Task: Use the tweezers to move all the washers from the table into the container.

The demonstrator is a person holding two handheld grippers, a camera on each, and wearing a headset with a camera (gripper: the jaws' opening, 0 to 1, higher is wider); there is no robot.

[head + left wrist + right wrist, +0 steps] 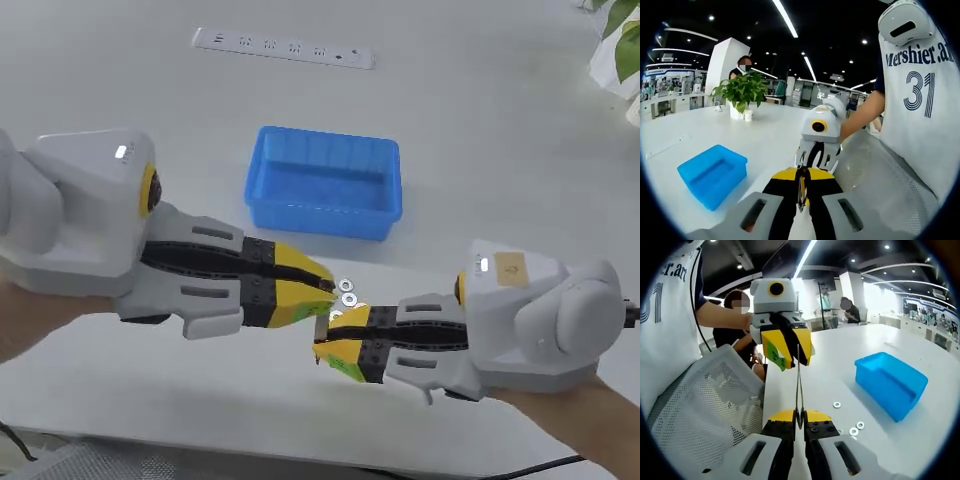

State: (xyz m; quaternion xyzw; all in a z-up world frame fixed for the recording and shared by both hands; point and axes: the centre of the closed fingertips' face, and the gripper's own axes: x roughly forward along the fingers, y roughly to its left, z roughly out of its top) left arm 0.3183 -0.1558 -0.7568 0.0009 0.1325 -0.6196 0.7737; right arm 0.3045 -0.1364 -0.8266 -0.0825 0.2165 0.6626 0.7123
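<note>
Thin metal tweezers (799, 385) span the gap between my two grippers, which face each other tip to tip above the white table (480, 130). My left gripper (325, 287) is shut on one end and my right gripper (322, 346) is shut on the other end. In the left gripper view the tweezers (801, 189) sit between the shut jaws. Three small washers (853, 431) lie on the table beside the right gripper, and two washers (348, 292) lie just past the tips. The blue container (325, 183) stands open behind them, apart from both grippers.
A white power strip (283, 47) lies at the far side of the table. A potted plant (740, 95) stands on the table's far corner. A mesh chair (705, 400) sits at the table's near edge. People are in the background.
</note>
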